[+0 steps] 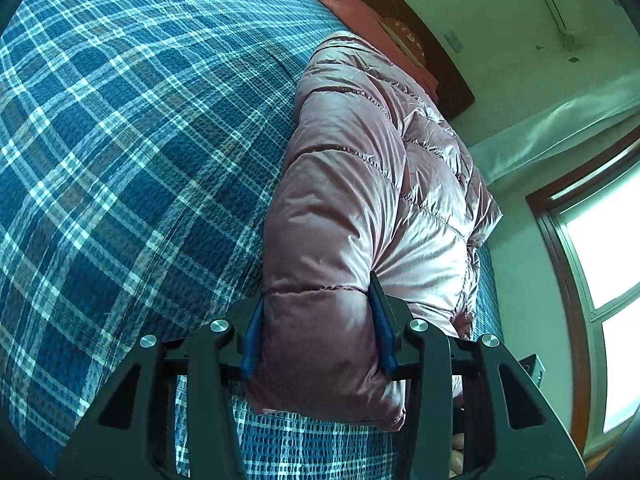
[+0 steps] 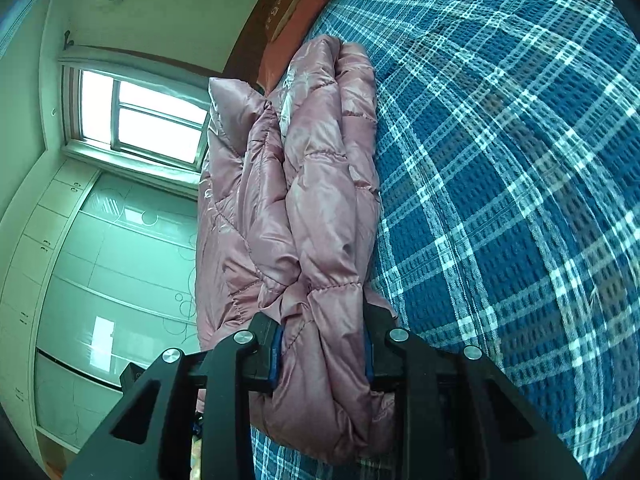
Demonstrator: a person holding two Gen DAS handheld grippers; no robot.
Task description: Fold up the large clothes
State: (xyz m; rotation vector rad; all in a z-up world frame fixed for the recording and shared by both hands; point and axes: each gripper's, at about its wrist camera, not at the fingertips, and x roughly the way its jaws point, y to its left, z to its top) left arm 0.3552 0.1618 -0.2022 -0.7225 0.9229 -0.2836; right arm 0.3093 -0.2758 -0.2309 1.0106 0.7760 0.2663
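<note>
A pink puffer jacket [image 1: 372, 184] lay along one edge of the plaid-covered bed [image 1: 120, 160], its length running straight away from both grippers. The left gripper [image 1: 318, 332] and right gripper [image 2: 322, 354] each pinched its near end.

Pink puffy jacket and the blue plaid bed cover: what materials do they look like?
Pink quilted puffer jacket: looks like thin synthetic shell, nylon or polyester, glossy; bright highlights, stitched channels, soft padded bulges suggest down or fibre fill, which I can't tell. Blue-and-white plaid bed cover: woven, matte, probably cotton; puckered waffle or seersucker texture, no shine. Both the left gripper and right gripper are clamped on the jacket.
</note>
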